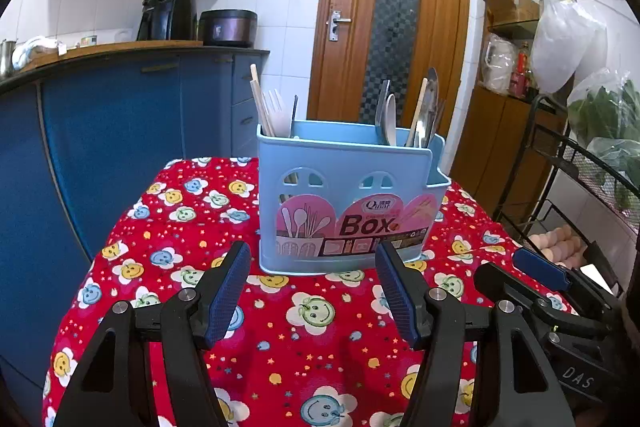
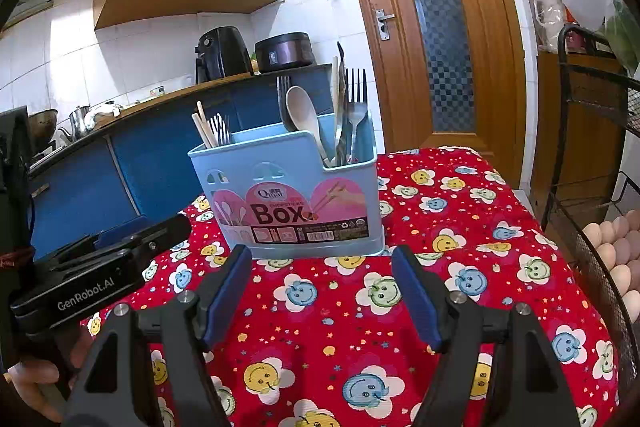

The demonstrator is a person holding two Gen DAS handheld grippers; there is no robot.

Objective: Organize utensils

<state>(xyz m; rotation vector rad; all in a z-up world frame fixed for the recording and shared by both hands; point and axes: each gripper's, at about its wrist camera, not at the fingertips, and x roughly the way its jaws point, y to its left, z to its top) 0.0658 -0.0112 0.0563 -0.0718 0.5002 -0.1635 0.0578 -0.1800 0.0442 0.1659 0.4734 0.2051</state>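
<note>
Bright, even daylight, sharp focus, soft shadows; strong fisheye bending with dark vignetted corners.

Bare tablecloth [image 1: 304,347] before utensil box [image 1: 348,203]

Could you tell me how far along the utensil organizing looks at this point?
Mostly done, by the look of it: chopsticks and a pale fork stand at one end of the blue box, while the wooden spoon and metal forks stand at the other. Nothing is in hand; the left tongs and right tongs are both open and empty. No loose utensils show on the tablecloth.
</note>
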